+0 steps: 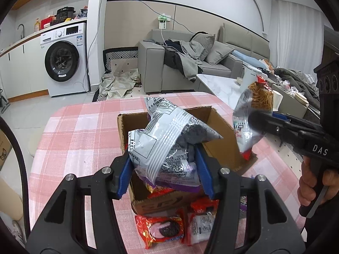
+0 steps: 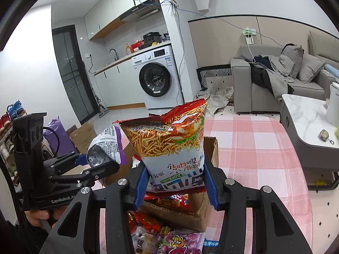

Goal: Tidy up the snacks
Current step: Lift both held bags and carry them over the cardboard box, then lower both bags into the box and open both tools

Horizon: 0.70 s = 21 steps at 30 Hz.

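Left hand-held gripper (image 1: 164, 169): clamped on a silver-and-purple snack bag (image 1: 163, 139), held over the open cardboard box (image 1: 222, 139).
Right hand-held gripper (image 2: 174, 187): clamped low on an orange noodle-snack bag (image 2: 171, 144), also above the box.
Tabletop (image 1: 84, 131): loose packets (image 1: 161, 228) are seen beside the box.
Risk: collision between the two bags is judged likely; the box could be overfilled, spilling packets.

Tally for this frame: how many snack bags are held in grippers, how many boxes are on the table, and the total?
Snack bags held: 2 (silver-purple bag in left gripper, noodle-snack bag in right gripper)
Cardboard boxes: 1
Total: 3
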Tool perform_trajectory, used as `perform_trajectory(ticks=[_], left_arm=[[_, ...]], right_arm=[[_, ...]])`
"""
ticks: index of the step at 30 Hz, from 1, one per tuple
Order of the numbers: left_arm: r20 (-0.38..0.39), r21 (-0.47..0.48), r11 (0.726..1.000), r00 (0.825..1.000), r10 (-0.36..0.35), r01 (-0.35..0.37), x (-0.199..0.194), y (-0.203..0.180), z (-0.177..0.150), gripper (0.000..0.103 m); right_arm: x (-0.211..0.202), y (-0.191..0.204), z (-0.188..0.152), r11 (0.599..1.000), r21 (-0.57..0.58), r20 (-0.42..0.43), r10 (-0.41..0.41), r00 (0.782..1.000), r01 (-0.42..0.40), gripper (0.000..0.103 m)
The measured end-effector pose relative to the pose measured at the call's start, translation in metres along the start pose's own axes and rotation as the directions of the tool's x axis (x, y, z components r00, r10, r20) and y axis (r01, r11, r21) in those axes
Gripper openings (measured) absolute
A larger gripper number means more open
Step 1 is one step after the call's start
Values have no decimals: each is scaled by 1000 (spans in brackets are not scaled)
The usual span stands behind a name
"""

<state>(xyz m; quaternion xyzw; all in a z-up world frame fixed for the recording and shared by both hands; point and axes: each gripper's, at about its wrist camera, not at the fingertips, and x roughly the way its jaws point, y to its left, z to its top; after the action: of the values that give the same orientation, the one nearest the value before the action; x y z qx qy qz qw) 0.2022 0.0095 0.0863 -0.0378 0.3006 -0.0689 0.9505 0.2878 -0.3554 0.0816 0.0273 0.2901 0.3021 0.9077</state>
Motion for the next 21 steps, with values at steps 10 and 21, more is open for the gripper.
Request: perform_trajectory(ticks=[10, 21], left_arm=[[-47, -4, 1000, 999, 9, -9, 40, 11, 1, 52], [-75, 22, 999, 996, 42, -40, 69, 17, -4, 52]], right_arm=[[36, -1, 3, 1000, -9, -62, 1, 998, -2, 48], [52, -5, 6, 1000, -15, -76, 9, 997, -10, 48]])
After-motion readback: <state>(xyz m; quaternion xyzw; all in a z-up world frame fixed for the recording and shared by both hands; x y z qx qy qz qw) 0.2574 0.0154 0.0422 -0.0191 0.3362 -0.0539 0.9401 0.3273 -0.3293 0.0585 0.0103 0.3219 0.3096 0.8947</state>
